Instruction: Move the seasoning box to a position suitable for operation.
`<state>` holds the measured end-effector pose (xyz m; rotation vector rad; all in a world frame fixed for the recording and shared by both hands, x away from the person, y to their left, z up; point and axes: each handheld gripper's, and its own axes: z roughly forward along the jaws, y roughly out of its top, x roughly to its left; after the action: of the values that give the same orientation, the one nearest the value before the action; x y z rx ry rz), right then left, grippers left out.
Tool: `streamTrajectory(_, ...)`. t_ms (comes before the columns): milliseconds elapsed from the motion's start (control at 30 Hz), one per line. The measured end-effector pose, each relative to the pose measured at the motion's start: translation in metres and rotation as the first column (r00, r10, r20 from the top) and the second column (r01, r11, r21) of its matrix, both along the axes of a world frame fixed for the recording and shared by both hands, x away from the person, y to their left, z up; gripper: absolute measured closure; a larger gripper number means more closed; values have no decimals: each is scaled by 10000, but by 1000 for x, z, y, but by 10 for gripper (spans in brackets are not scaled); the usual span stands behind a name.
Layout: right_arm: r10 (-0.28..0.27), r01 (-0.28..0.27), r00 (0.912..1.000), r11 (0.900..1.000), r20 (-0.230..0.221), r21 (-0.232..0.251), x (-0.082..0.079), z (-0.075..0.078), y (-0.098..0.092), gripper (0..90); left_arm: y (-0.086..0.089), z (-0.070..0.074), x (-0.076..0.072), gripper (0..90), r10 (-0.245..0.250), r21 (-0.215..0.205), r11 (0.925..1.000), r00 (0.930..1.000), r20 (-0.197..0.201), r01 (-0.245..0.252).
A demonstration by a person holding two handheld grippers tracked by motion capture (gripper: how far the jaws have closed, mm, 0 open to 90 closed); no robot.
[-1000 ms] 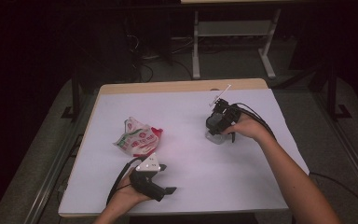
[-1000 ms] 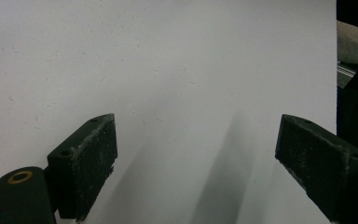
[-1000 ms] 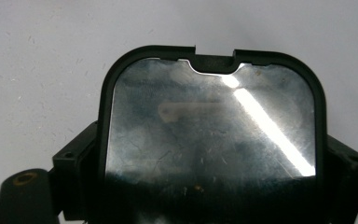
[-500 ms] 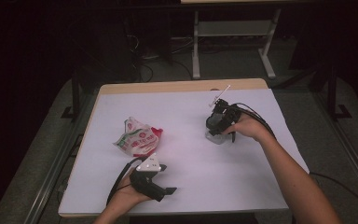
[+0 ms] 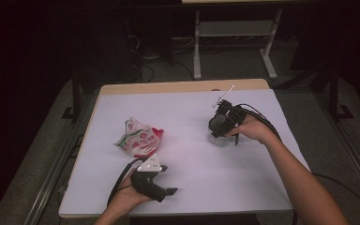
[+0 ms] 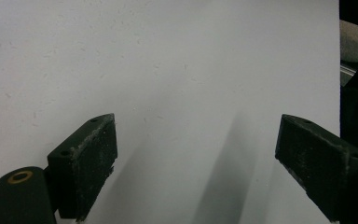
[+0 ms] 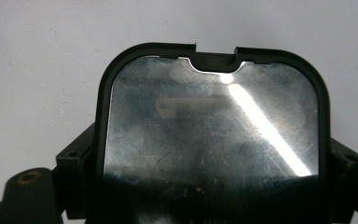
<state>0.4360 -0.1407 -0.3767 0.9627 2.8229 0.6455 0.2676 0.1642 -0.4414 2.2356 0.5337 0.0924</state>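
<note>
Now the right tool (image 5: 221, 127) squeezes a stiff, slippery, black-rimmed box (image 7: 212, 119) by its sides; the left tool (image 6: 196, 163) gapes wide, empty.

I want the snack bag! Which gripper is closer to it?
Left. The left gripper sits just in front of the snack bag, jaws open; the right gripper is farther off to its right, holding a black-rimmed container.

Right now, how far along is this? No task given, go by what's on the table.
Done: nothing clearly finished. In hand: the right gripper is shut on a black-rimmed clear container, held on the white table. Left: the left gripper is open over bare table, and the snack bag lies untouched beside it. What goes where, I cannot tell.
</note>
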Motion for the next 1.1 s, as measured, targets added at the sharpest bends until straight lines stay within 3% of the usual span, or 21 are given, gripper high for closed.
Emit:
streamTrajectory(367, 350, -357, 9986, 9993, 402, 150, -39, 20, 8, 150, 0, 0, 0, 124, 53, -73, 10000, 10000, -22, -54)
streamTrajectory(400, 404, -423, 9976, 9986, 569, 323, -46, 21, 8, 150, 0, 0, 0, 124, 57, -70, 10000, 10000, -7, -57)
streamTrajectory(667, 540, -581, 9969, 9957, 576, 721, -69, 17, 8, 150, 0, -1, 1, 124, 78, -77, 9999, 10000, -3, -78)
streamTrajectory(767, 761, -804, 9951, 9945, 637, 676, -83, 16, 12, 150, 0, -1, 1, 124, 110, -112, 9999, 9999, -15, -110)
streamTrajectory(1100, 1023, -1066, 9931, 9911, 568, 792, -106, 5, 23, 150, 1, -1, 1, 124, 142, -113, 9998, 9999, -6, -142)
